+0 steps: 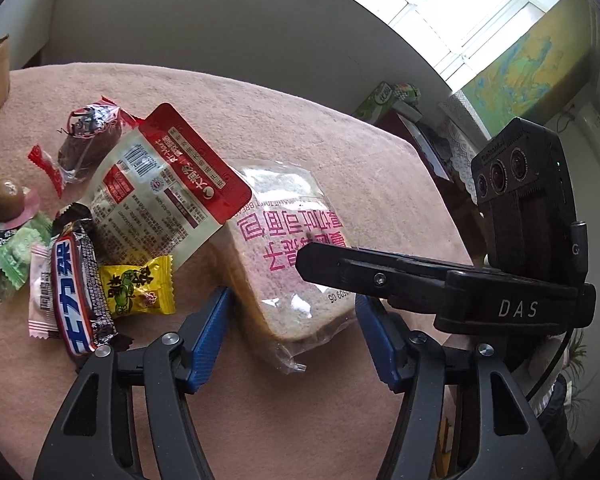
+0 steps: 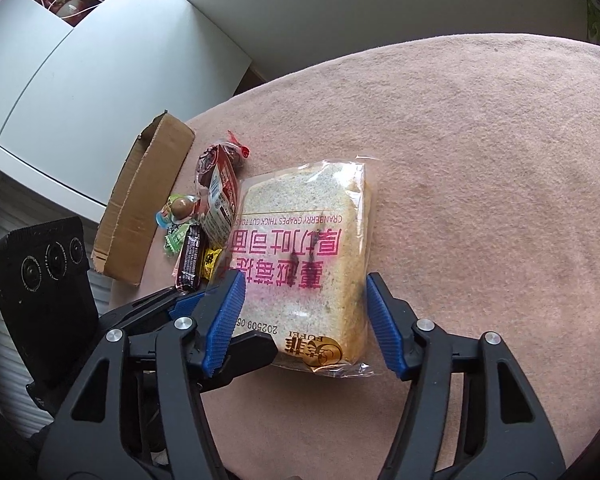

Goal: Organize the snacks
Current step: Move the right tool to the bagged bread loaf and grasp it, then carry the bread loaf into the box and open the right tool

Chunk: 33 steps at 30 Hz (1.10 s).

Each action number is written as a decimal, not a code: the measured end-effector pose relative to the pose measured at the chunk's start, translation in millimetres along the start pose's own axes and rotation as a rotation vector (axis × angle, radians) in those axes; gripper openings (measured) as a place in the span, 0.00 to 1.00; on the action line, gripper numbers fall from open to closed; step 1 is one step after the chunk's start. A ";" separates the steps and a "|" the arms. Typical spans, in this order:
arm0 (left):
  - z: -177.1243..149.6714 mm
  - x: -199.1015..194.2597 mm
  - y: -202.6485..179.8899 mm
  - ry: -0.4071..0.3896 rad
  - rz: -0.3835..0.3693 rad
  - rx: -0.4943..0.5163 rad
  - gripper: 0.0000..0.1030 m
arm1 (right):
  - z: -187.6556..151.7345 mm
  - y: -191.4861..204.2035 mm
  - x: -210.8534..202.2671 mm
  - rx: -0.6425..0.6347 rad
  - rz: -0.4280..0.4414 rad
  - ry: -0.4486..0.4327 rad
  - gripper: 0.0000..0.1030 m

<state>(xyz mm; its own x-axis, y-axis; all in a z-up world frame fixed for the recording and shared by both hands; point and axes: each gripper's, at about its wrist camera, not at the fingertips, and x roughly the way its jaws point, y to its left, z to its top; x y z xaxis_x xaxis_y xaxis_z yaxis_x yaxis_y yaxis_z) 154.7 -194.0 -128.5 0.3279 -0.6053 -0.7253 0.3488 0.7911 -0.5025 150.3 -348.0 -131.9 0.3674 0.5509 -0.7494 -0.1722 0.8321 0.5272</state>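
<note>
1. Both grippers are converging on the bread packet (image 2: 304,256), a thick slice in clear wrap with pink print, lying flat on the pink cloth (image 2: 480,160).
2. The right gripper (image 2: 304,292) has its jaws spread wide, one blue pad on each side of the packet's near end. The pads look just beside the wrap; I cannot tell whether they touch it.
3. The left gripper (image 1: 294,308) is open too, and the bread packet (image 1: 284,248) sits dead ahead between its blue fingers (image 1: 210,328), near corner pointing in.
4. From the right gripper the packet's long axis runs straight away, along the fingers, so the jaws span its short width. That is the relation a pinch would turn on, and it looks well lined up.
5. The right gripper seems the nearer and squarer of the two; in the left view the right tool's black finger crosses over the packet.
6. Left of the bread from the right gripper lies the snack pile: a red and white pouch (image 1: 160,196), a chocolate bar (image 1: 80,288), a yellow candy (image 1: 138,286).
7. Beyond the pile, further left, a cardboard box (image 2: 140,208) waits, likely the destination.
</note>
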 end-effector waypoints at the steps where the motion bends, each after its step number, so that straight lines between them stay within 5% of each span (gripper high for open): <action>1: 1.4 1.9 -2.1 0.002 0.001 0.005 0.60 | -1.0 1.2 -1.6 -0.001 -0.005 -0.003 0.60; 19: -7.6 -33.6 -34.6 -0.085 -0.025 0.096 0.60 | -19.1 51.4 -54.5 -0.064 -0.030 -0.115 0.59; 33: -9.2 -112.9 4.4 -0.240 0.070 0.086 0.60 | 4.6 155.0 -29.5 -0.230 0.039 -0.123 0.59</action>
<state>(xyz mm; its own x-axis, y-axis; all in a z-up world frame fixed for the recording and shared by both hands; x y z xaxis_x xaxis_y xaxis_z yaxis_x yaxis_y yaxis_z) 111.1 -121.4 -53.2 0.5493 -0.5608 -0.6195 0.3879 0.8278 -0.4053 116.9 -235.6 -26.2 0.4628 0.5824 -0.6683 -0.3863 0.8111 0.4392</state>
